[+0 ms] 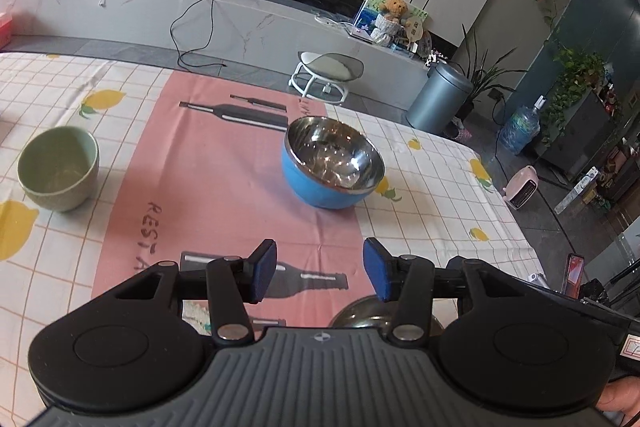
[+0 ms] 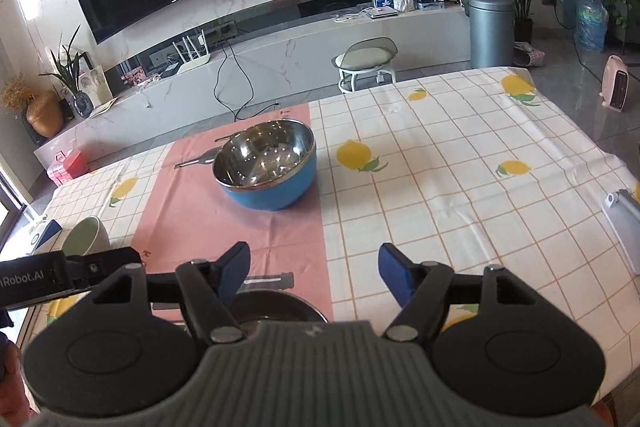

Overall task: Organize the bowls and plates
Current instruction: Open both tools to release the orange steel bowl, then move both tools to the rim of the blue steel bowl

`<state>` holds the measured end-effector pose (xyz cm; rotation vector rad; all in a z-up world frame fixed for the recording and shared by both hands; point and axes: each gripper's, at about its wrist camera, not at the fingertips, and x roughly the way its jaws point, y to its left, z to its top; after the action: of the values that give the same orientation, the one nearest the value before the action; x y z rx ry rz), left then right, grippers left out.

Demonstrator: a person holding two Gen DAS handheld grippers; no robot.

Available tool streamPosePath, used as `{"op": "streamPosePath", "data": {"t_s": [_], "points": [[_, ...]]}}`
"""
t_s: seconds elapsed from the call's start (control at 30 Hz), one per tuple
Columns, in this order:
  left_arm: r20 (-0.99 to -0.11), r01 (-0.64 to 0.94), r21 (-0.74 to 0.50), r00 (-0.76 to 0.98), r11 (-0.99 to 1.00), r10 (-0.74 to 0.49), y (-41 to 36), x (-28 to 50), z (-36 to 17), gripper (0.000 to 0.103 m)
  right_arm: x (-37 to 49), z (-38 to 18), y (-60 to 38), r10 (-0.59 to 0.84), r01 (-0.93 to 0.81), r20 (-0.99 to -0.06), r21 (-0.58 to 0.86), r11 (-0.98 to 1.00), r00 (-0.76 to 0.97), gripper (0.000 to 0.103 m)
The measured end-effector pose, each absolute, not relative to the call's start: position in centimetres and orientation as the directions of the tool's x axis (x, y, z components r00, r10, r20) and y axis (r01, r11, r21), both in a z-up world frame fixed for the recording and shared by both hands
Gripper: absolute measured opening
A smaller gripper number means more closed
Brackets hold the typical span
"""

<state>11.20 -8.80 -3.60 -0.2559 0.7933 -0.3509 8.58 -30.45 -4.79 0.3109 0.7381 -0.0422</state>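
Bowls sit on my lemon tablecloth (image 2: 440, 155). Nearest, my left gripper (image 1: 320, 273) and right gripper (image 2: 314, 273) are wide and hold nothing, above a steel bowl (image 2: 276, 309). Farther, a blue bowl (image 1: 332, 163); far left, a green bowl (image 1: 58, 169).

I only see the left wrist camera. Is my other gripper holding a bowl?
Observer: No. The right gripper has its jaws open, with nothing between them.
Operator: Is there anything on the table's right side that I can't see?
Observer: Yes. A flat white object lies at the right edge of the tablecloth, well away from the blue bowl.
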Motion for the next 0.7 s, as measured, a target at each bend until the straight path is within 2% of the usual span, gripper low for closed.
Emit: {"op": "streamPosePath", "data": {"t_s": [0.4,0.7], "points": [[-0.650,0.236,-0.337,0.643,0.912,-0.406,-10.4,15.9,-3.3,0.060,14.2,-4.4,-30.4,0.068,0.146,-0.689,0.248,0.958,0.721,0.067],[-0.685,0.174,-0.375,0.610,0.910,-0.399,-10.3,20.3,-5.2,0.058,18.6,-6.0,-31.3,0.111,0.165,-0.720,0.301,0.939,0.685,0.049]]}}
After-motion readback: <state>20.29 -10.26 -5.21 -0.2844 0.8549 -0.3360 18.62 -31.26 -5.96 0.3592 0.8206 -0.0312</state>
